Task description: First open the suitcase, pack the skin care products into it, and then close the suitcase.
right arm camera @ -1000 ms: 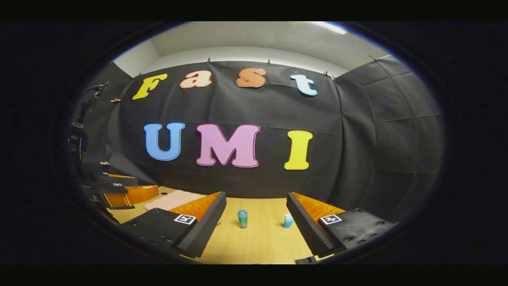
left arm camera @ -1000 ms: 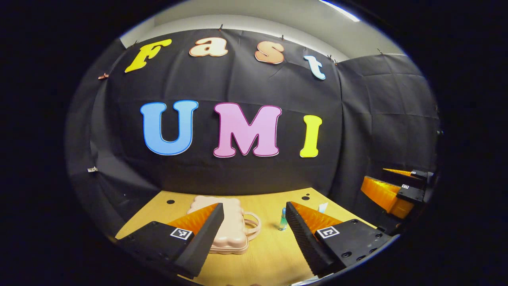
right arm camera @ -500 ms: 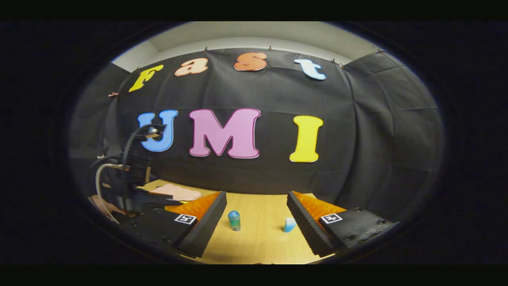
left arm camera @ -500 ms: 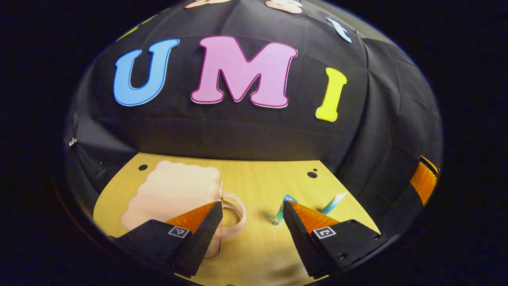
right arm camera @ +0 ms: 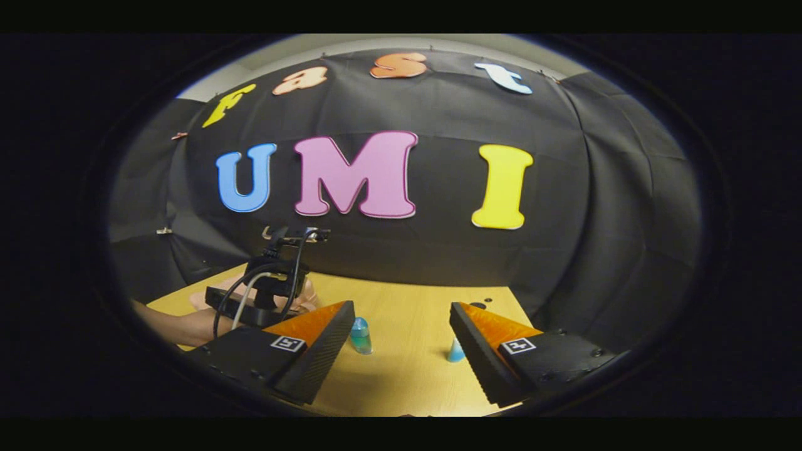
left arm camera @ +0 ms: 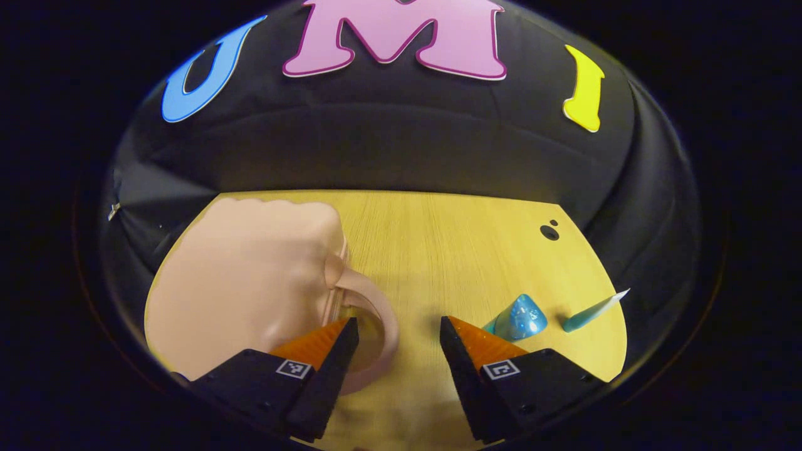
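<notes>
The pink suitcase (left arm camera: 250, 282) lies flat and closed on the left of the wooden table (left arm camera: 438, 250), its loop handle (left arm camera: 383, 313) pointing right. My left gripper (left arm camera: 396, 327) hovers open just above the handle, the left fingertip over the loop. A small blue-green bottle (left arm camera: 520, 316) and a thin tube (left arm camera: 595, 307) are to its right. In the right gripper view the bottle (right arm camera: 360, 335) and the tube (right arm camera: 455, 352) stand on the table ahead of my open right gripper (right arm camera: 401, 308), with nothing between its fingers.
In the right gripper view a forearm (right arm camera: 182, 322) and the left gripper's housing with cables (right arm camera: 257, 300) reach in at the left. A dark hole (left arm camera: 549, 232) marks the table's far right. Black cloth walls close off the back and sides.
The left gripper has moved forward and tipped down, so the suitcase and its handle are now close under its fingers. The right gripper has crept forward a little; bottle and tube have not moved.
</notes>
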The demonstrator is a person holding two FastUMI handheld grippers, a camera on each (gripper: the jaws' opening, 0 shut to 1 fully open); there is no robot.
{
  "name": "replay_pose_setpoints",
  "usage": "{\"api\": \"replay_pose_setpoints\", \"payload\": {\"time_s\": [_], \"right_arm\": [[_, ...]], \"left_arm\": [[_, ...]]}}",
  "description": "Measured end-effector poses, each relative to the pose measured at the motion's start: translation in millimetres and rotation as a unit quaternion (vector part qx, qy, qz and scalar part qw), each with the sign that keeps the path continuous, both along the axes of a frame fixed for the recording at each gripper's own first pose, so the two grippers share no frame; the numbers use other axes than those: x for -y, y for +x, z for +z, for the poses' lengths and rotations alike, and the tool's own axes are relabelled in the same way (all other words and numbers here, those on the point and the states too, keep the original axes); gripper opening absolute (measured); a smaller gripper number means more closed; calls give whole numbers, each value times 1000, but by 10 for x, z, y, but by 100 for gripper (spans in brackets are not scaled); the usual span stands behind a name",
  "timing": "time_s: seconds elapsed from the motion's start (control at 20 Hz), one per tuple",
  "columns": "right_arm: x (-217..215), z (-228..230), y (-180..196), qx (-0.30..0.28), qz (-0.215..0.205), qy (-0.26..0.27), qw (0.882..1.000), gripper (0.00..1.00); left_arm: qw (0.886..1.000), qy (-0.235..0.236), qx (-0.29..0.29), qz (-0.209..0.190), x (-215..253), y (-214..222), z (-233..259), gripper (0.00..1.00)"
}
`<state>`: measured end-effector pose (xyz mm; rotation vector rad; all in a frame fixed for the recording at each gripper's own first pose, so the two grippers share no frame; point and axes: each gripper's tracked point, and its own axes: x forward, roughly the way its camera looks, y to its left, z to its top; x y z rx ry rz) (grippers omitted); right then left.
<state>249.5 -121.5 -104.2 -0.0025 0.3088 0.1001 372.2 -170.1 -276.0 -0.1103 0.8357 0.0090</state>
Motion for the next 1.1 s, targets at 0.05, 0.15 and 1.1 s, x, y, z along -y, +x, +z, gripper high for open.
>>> {"api": "replay_pose_setpoints", "payload": {"time_s": [0.05, 0.15, 1.1], "right_arm": [[63, -34, 22, -7, -9, 9, 1000, 97], [163, -86, 35, -18, -21, 13, 1000, 97], [-566, 80, -6, -9, 44, 56, 997, 97]], "left_arm": [[1000, 11, -17, 4, -38, 8, -119, 80], [999, 11, -47, 12, -27, -4, -302, 69], [992, -61, 108, 24, -1121, 16, 1783, 8]]}}
